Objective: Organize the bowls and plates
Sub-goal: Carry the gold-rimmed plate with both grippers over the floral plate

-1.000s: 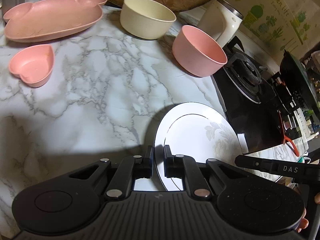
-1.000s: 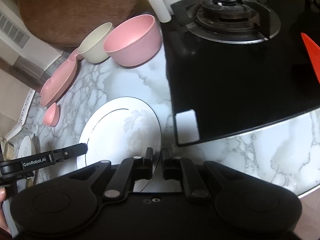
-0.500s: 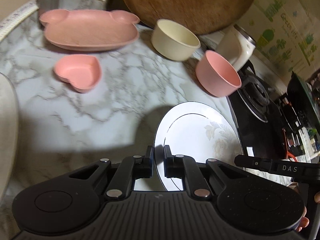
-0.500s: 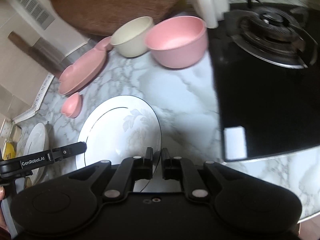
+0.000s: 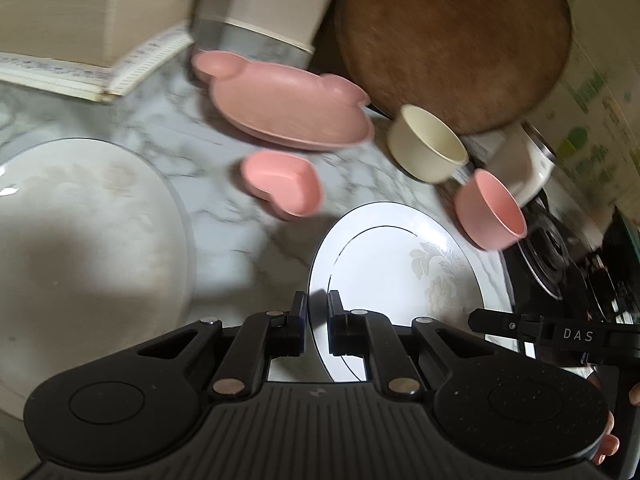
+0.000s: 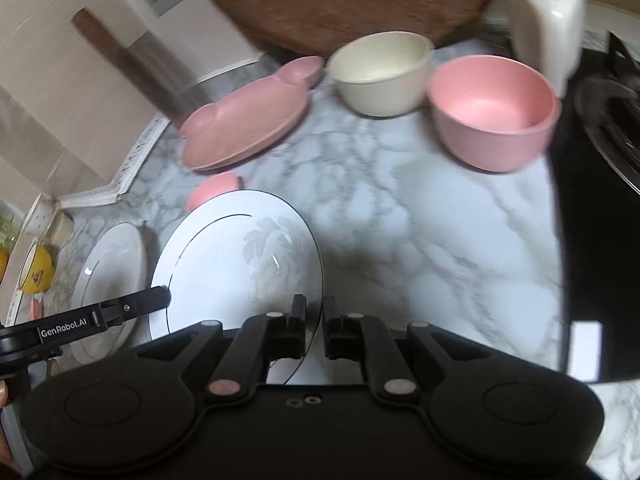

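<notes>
Both grippers hold one white plate with a grey flower print [image 5: 396, 268] [image 6: 240, 264] above the marble counter. My left gripper [image 5: 318, 314] is shut on its left rim, and my right gripper [image 6: 314, 316] is shut on its right rim. A second white plate [image 5: 80, 240] [image 6: 108, 276] lies on the counter to the left. Behind stand a pink bear-shaped dish [image 5: 288, 108] [image 6: 244, 128], a pink heart dish [image 5: 284, 186] [image 6: 212, 192], a cream bowl [image 5: 426, 148] [image 6: 380, 72] and a pink bowl [image 5: 490, 212] [image 6: 494, 112].
A round wooden board [image 5: 452, 36] leans at the back beside a white kettle [image 6: 544, 16]. The black gas hob [image 6: 596, 208] borders the counter on the right. A yellow cup [image 6: 36, 268] and small items sit at the far left. A knife block [image 5: 256, 4] stands behind the bear dish.
Both grippers have carried the flowered plate leftward and slightly up. The hob has slid toward the right edge of both views and the second white plate has come into view on the left.
</notes>
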Available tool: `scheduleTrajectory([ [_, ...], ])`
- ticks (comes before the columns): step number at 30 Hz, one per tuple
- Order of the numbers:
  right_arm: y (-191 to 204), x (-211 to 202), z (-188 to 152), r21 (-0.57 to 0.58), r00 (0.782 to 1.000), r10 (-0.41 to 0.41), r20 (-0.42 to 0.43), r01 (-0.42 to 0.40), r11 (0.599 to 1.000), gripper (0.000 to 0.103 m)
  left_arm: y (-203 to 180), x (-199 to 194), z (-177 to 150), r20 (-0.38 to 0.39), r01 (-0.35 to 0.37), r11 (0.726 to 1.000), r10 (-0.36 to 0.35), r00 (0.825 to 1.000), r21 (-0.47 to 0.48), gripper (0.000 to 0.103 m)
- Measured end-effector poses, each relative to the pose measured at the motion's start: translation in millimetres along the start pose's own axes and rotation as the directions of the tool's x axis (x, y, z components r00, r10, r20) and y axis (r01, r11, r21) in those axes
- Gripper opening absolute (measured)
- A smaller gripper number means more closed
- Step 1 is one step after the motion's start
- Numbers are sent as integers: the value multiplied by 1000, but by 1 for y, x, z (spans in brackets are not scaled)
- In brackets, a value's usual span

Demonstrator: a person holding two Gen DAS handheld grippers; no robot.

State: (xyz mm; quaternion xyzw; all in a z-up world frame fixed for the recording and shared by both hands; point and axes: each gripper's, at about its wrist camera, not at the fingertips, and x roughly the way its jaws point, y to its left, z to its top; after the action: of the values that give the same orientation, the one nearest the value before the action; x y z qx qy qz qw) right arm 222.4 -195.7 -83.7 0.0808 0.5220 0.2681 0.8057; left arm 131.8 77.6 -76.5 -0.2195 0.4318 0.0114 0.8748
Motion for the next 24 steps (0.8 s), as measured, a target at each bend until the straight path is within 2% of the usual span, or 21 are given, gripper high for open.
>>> scheduleTrajectory([
  [12,64,29,18,-114,998,60,-36,-64,991,9,55,-37,6,75,-77,992,84,994,-103,9],
  [24,127,64,19,-211,991,99,-87,-115,971,9,119,-65,0,115,-127,964,156,981,-233,9],
])
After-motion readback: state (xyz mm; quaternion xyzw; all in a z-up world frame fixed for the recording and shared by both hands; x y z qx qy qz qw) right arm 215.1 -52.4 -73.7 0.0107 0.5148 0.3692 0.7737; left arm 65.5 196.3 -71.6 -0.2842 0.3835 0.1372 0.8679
